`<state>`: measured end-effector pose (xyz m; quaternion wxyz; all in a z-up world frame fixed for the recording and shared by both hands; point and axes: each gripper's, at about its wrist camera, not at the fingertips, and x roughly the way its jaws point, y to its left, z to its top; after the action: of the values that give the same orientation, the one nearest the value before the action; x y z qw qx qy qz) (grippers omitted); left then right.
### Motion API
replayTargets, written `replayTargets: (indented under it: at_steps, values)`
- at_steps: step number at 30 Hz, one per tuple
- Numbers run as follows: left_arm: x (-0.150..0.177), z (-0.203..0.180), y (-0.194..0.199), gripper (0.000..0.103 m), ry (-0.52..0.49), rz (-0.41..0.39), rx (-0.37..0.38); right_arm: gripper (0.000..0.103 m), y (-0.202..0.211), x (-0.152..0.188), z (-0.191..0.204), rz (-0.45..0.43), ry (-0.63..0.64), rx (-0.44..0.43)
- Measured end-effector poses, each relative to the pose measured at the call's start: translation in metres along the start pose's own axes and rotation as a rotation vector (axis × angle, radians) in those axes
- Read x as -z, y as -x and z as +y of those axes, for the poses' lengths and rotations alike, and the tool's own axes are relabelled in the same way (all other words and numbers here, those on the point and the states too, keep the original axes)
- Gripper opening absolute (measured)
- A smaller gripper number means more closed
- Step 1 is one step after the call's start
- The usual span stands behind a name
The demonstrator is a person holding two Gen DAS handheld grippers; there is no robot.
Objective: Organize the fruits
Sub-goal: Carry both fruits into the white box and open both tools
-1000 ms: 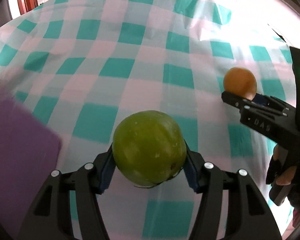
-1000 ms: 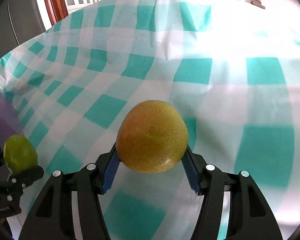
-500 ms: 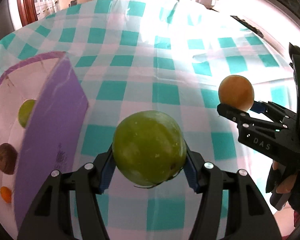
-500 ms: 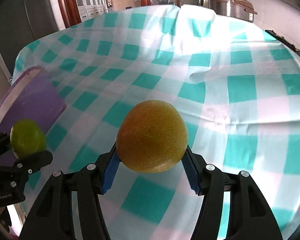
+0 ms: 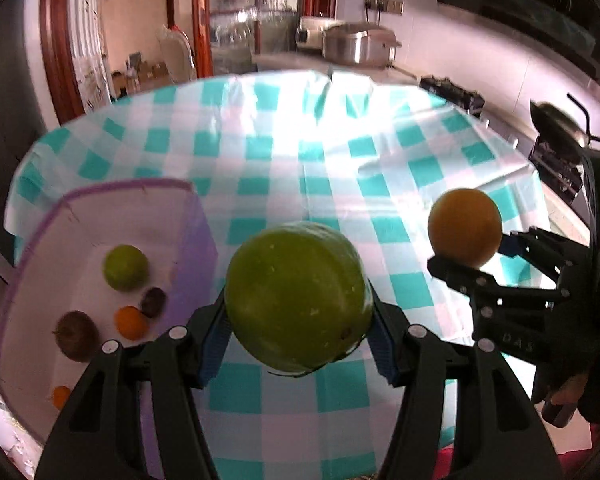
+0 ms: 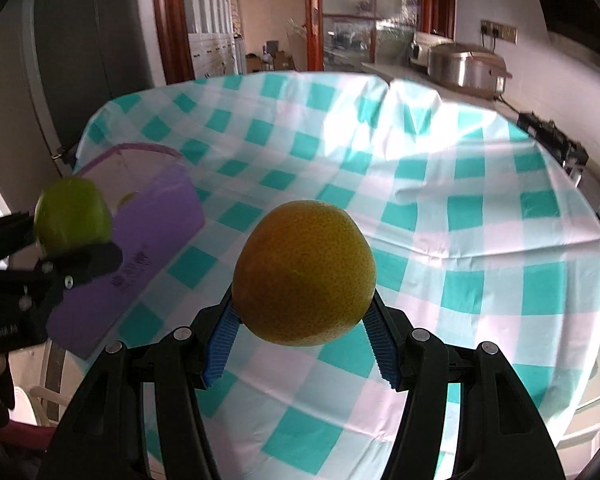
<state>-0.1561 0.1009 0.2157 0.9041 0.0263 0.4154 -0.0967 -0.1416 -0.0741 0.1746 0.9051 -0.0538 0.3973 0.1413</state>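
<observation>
While both fruits are held clear above the checked counter [image 5: 380,168], the green fruit [image 5: 298,296] is gripped by the left claw [image 5: 300,344] and the orange fruit [image 6: 304,272] by the right claw [image 6: 300,344]. The purple bin [image 5: 196,240], holding smaller fruits, is seen at the counter's left edge.

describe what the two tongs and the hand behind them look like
Both tongs, left and right, are black plastic linkages with silver rivets and ribbed blue pads. Seen side-on, the right one bears faint letters reading DAS. A hand in a dark sleeve grips its handle.
</observation>
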Motion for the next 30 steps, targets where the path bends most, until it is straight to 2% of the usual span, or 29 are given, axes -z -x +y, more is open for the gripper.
replayTargets:
  at_steps: [5, 10, 17, 22, 30]
  values:
    - [0.002, 0.025, 0.041, 0.06, 0.026, -0.069, -0.044, 0.058, 0.021, -0.01, 0.028, -0.038, 0.039, -0.026]
    - [0.011, 0.057, 0.076, 0.06, 0.076, -0.113, -0.11, 0.058, 0.036, -0.03, 0.073, -0.093, 0.116, -0.08]
    - [0.032, 0.104, 0.109, 0.06, 0.163, -0.123, -0.193, 0.058, 0.038, -0.044, 0.135, -0.102, 0.204, -0.187]
    - [0.047, 0.13, 0.111, 0.06, 0.223, -0.088, -0.234, 0.058, 0.033, -0.051, 0.165, -0.086, 0.274, -0.243]
    - [0.048, 0.166, 0.078, 0.06, 0.322, 0.01, -0.284, 0.058, -0.028, -0.083, 0.202, 0.027, 0.346, -0.316]
